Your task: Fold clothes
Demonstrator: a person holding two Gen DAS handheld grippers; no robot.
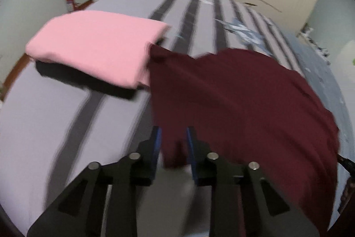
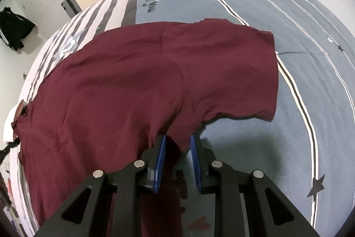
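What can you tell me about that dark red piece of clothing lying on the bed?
The maroon garment looks like a soft, thin knit top, plain and without print. It lies spread on the striped bedcover, lightly wrinkled, with one short sleeve sticking out to the side. Its far corner meets a folded pink garment. Cloth sits between the blue pads of the right gripper; the left gripper has an edge between its pads too.

Shirt (image 2: 155, 72) spread on bed (image 2: 310, 81); folded stack (image 1: 95, 46) at its left.
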